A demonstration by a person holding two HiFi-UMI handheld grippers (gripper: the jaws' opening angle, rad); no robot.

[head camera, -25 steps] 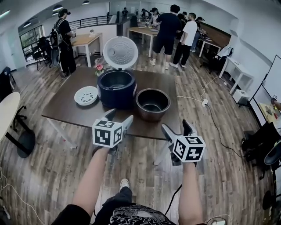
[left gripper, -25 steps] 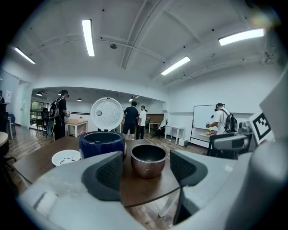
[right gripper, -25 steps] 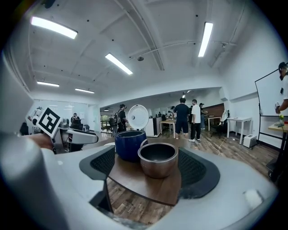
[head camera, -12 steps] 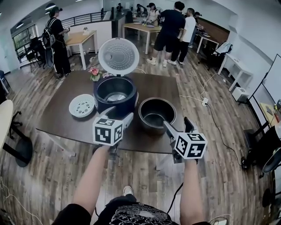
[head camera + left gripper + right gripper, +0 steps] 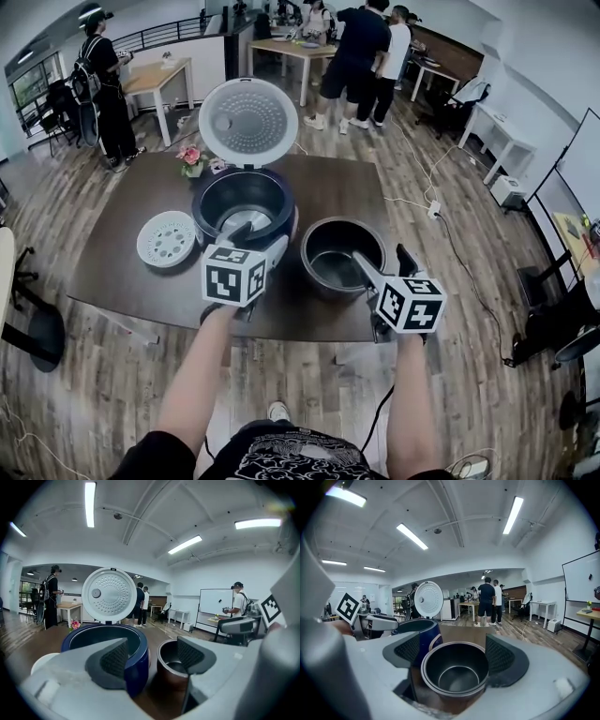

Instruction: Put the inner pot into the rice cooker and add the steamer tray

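Observation:
The dark blue rice cooker stands on the brown table with its white lid up and its well bare. To its right the dark inner pot sits upright on the table. Left of the cooker lies the white perforated steamer tray. My left gripper is open, just short of the cooker's near wall. My right gripper is open at the pot's near right rim. In the right gripper view the pot fills the space ahead between the open jaws of that gripper; nothing is held.
A small pot of pink flowers stands behind the cooker on the left. A white cable runs across the wooden floor to the right. Several people stand by tables at the back. The table's near edge is just under my grippers.
The table and its things have come nearer in the head view. Both grippers have moved forward, the left up to the cooker, the right up to the inner pot.

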